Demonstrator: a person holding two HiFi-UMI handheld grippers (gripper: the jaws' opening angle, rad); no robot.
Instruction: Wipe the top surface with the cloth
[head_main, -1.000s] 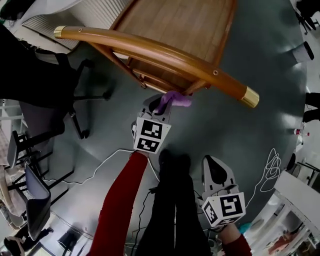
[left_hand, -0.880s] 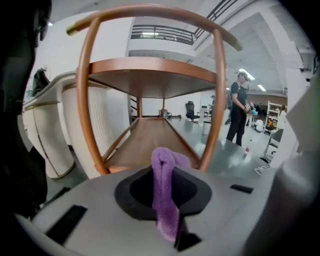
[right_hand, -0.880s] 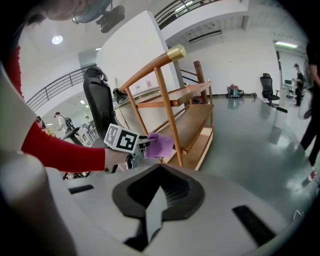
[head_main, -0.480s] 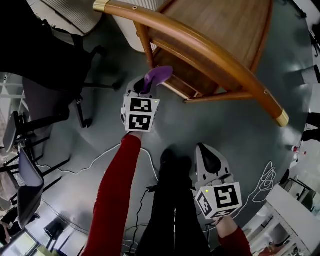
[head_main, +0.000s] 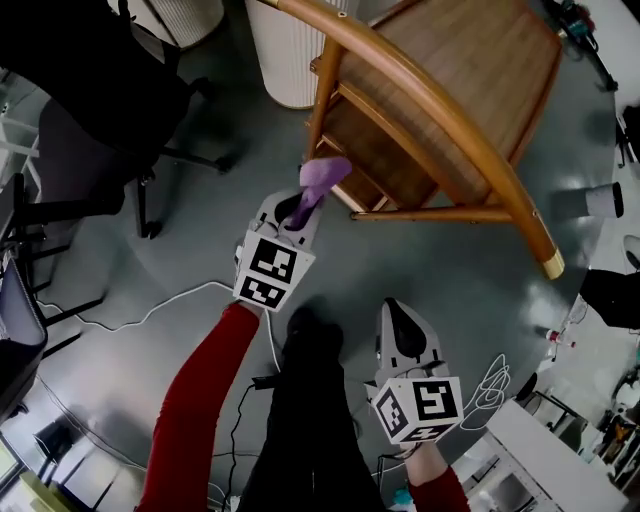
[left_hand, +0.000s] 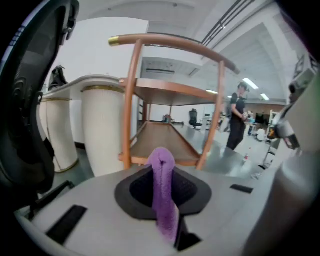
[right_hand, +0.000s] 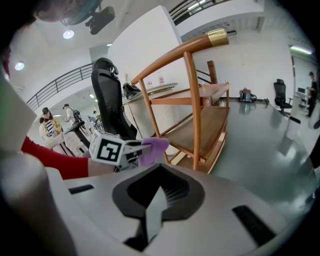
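A: Grey floor; wooden trolley at 1 o'clock in our head view. Tong status?

B: We read the left gripper clamped narrow on the purple cloth. The cloth projects past the tips towards 12 o'clock, beside the trolley's lower shelf and off the top surface. The right gripper, at 5 o'clock, has its jaws together with nothing between them.

A: Containers?

B: One white ribbed bin at 12 o'clock; we cannot see its contents.

A: View differences?

B: Only the left gripper view shows a standing person beyond the trolley. Only the right gripper view shows the cloth side-on.
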